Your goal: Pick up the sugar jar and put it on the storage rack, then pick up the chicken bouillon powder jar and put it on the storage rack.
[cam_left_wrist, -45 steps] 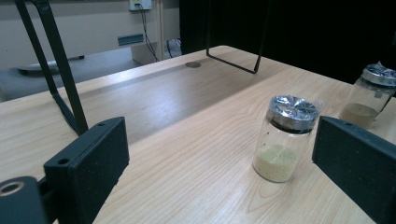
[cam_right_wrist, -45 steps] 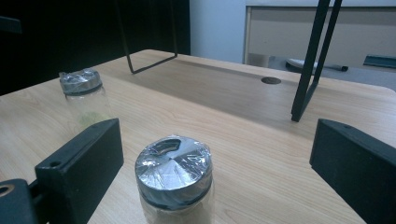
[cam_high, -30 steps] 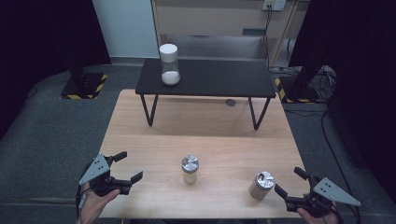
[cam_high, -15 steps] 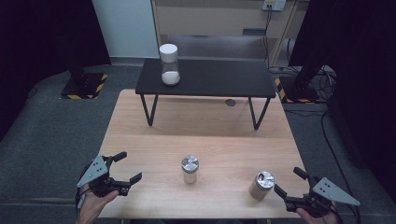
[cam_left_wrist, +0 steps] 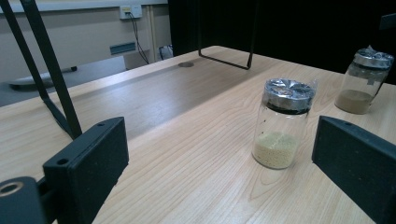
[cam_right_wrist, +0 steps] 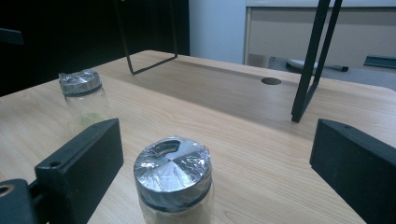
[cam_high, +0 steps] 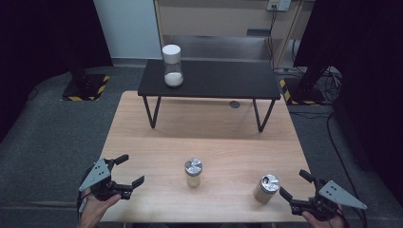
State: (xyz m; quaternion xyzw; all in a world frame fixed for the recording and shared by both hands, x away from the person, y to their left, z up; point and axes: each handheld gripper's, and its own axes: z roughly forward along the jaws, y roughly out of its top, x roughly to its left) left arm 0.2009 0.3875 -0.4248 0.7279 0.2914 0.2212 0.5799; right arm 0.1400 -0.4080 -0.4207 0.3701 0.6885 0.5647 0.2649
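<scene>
We judge the reach is just starting. The small glass jar with a foil-wrapped lid and tan powder (cam_high: 265, 188) stands near the desk's (cam_high: 223, 128) right front corner, just before our right gripper (cam_high: 295, 189), fingers released; it must advance and clench. Our left gripper (cam_high: 127, 171), also spread, faces the yellow-grain glass jar (cam_high: 193, 172) at centre.

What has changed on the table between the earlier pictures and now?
Nothing has visibly changed. The left tool and the right tool stay open near the front edge of the wooden table, holding nothing. The two small jars, one at the middle and one by the right tool, and the tall jar on the black shelf stand where they were.
</scene>
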